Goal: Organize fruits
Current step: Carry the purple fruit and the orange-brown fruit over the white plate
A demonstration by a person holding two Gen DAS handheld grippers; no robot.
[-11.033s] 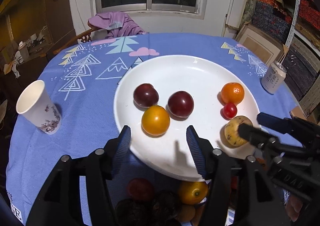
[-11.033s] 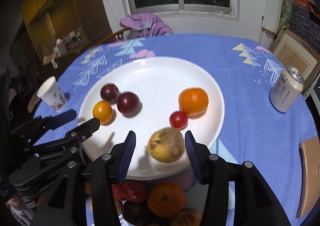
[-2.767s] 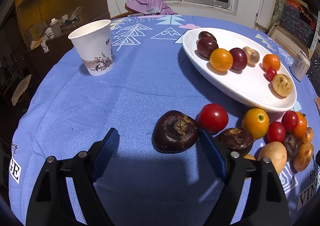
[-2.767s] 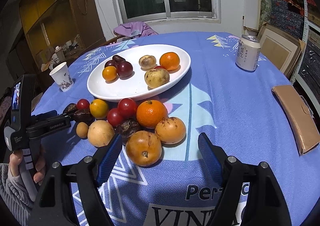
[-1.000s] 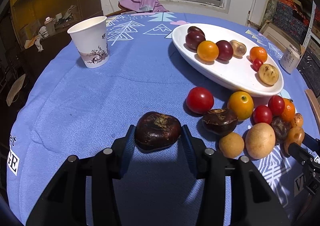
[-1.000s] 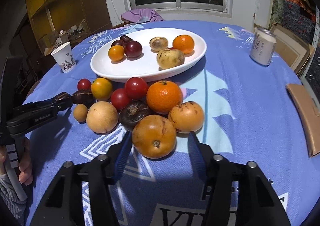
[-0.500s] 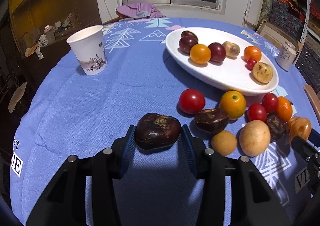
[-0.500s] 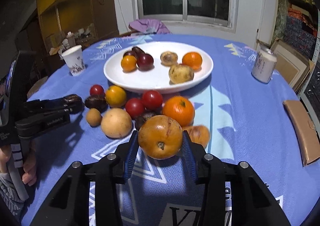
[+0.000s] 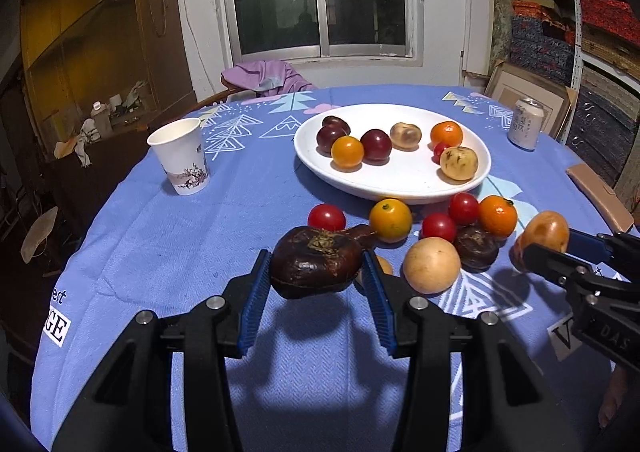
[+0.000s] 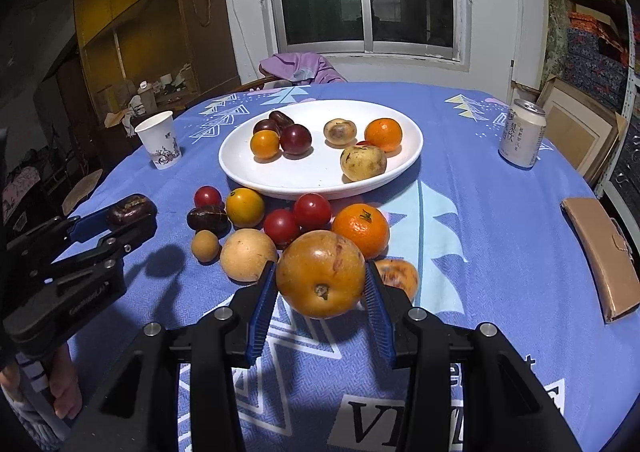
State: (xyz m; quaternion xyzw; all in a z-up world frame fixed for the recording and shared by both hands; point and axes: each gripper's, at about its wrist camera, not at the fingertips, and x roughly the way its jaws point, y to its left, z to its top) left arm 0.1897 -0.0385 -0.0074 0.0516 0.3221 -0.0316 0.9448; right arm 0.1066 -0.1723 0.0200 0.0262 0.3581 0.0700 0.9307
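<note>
My left gripper (image 9: 318, 284) is shut on a dark brown wrinkled fruit (image 9: 316, 262) and holds it above the blue tablecloth; it also shows in the right wrist view (image 10: 132, 212). My right gripper (image 10: 320, 284) is shut on a large orange-brown round fruit (image 10: 320, 274), lifted off the cloth; it also shows in the left wrist view (image 9: 544, 232). A white plate (image 9: 400, 184) holds several fruits. Loose tomatoes, oranges and brown fruits lie in a cluster (image 10: 280, 220) in front of the plate.
A paper cup (image 9: 180, 156) stands at the left. A drink can (image 10: 522, 138) stands at the right. A tan wallet (image 10: 600, 248) lies near the right table edge. A chair with purple cloth (image 9: 264, 76) is behind the table.
Both grippers have risen with their fruits, from the cloth to well above it. The dark fruit and the orange-brown fruit stay clamped.
</note>
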